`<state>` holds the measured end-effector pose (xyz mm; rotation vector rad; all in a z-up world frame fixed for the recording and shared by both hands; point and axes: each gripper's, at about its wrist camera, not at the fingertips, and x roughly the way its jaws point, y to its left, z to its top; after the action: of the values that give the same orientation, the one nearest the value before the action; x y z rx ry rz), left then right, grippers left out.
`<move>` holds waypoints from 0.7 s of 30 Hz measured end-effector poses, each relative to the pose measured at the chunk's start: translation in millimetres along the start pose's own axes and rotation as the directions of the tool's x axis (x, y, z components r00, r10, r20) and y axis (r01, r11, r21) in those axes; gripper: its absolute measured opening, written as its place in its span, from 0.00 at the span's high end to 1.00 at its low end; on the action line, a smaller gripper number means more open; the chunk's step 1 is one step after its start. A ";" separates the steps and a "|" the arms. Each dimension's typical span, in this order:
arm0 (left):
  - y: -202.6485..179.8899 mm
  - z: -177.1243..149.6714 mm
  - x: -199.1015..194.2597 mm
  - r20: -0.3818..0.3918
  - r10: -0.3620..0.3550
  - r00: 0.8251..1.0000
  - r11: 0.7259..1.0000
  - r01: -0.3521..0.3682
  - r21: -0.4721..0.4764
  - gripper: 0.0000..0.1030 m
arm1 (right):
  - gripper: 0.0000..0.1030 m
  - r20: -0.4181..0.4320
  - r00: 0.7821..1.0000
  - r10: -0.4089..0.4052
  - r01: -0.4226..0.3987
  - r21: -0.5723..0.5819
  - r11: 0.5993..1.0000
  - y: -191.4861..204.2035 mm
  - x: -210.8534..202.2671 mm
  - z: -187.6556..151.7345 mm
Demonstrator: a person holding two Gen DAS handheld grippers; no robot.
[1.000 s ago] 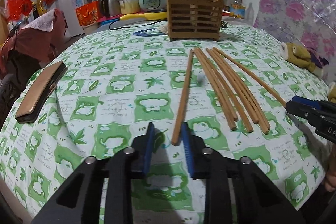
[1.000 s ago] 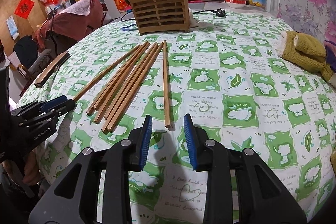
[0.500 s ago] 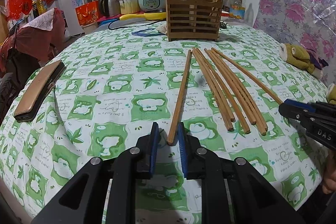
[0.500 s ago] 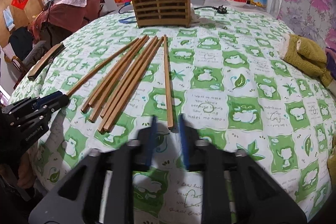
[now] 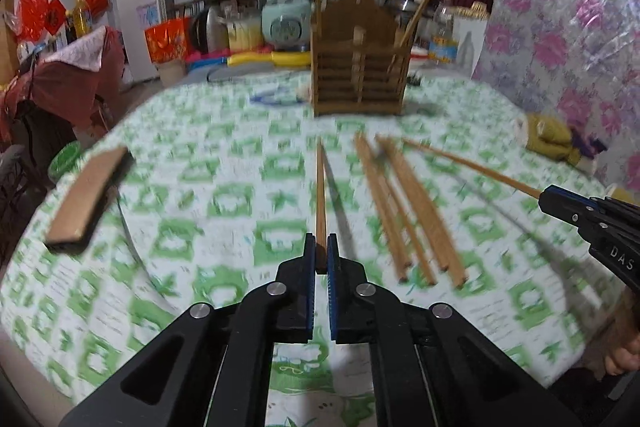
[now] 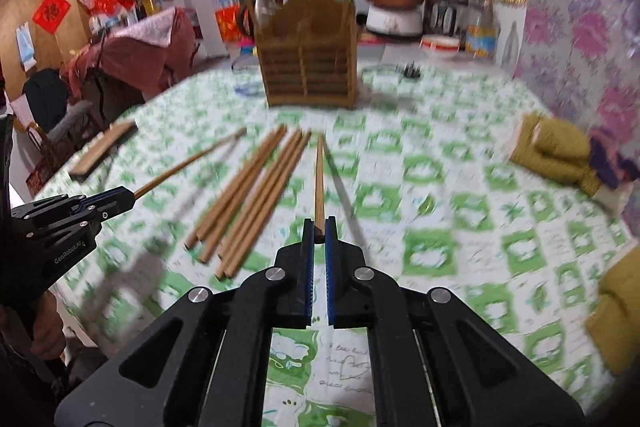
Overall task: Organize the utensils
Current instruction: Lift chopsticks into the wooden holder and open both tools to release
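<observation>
Left gripper (image 5: 320,255): fingers have just closed and now pinch the near end of one chopstick (image 5: 320,195), which runs straight up the centre of the left wrist view, lifted off the cloth with its shadow beside it.

Right gripper (image 6: 319,237): fingers likewise just closed, clamped on the near end of a second chopstick (image 6: 319,179), raised and pointing up the frame centre. In the left wrist view this gripper sits at the right edge, its stick slanting toward upper left.

Remaining chopsticks (image 6: 256,195) — a loose bundle — lie flat on the green-and-white tablecloth (image 6: 460,195), left of centre in the right wrist view.

Wooden utensil holder (image 5: 360,67) stands upright at upper centre, well apart from the bundle, a few sticks already in it.

Background blurred — finer detail unreadable.
</observation>
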<state>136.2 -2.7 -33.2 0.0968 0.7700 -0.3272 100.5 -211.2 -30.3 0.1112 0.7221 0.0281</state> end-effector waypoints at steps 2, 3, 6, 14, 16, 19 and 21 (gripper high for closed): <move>-3.7 9.7 -14.2 0.034 -0.006 0.999 1.000 0.006 0.006 0.94 | 0.94 0.038 0.999 -0.005 0.005 0.001 1.000 -1.2 -13.2 7.1; -6.4 14.8 -22.2 0.053 -0.009 0.999 1.000 0.008 0.013 0.94 | 0.94 0.066 0.998 -0.007 0.006 0.001 1.000 -1.6 -22.8 12.5; -12.2 26.6 -39.3 0.089 -0.015 0.996 1.000 0.013 0.024 0.94 | 0.94 0.117 0.993 0.002 -0.002 0.003 1.000 -1.1 -42.6 24.7; -19.7 63.2 -75.2 0.157 -0.055 0.986 0.998 0.049 0.044 0.94 | 0.94 0.203 0.979 0.032 -0.029 -0.015 0.999 7.1 -78.5 48.3; -22.4 76.3 -79.3 0.167 -0.066 0.984 0.997 0.058 0.052 0.94 | 0.94 0.212 0.977 0.037 -0.033 -0.020 0.999 7.8 -81.0 54.1; -23.7 90.7 -79.9 0.175 -0.074 0.982 0.996 0.063 0.066 0.94 | 0.94 0.215 0.976 0.044 -0.041 -0.019 0.999 5.9 -79.0 64.7; -25.5 100.7 -79.7 0.183 -0.078 0.980 0.995 0.065 0.077 0.94 | 0.94 0.214 0.975 0.051 -0.049 -0.014 0.999 3.1 -75.8 72.6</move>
<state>141.7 -27.1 95.3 0.1036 0.5783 -0.4255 91.6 -219.6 74.0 0.1218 0.5033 0.0666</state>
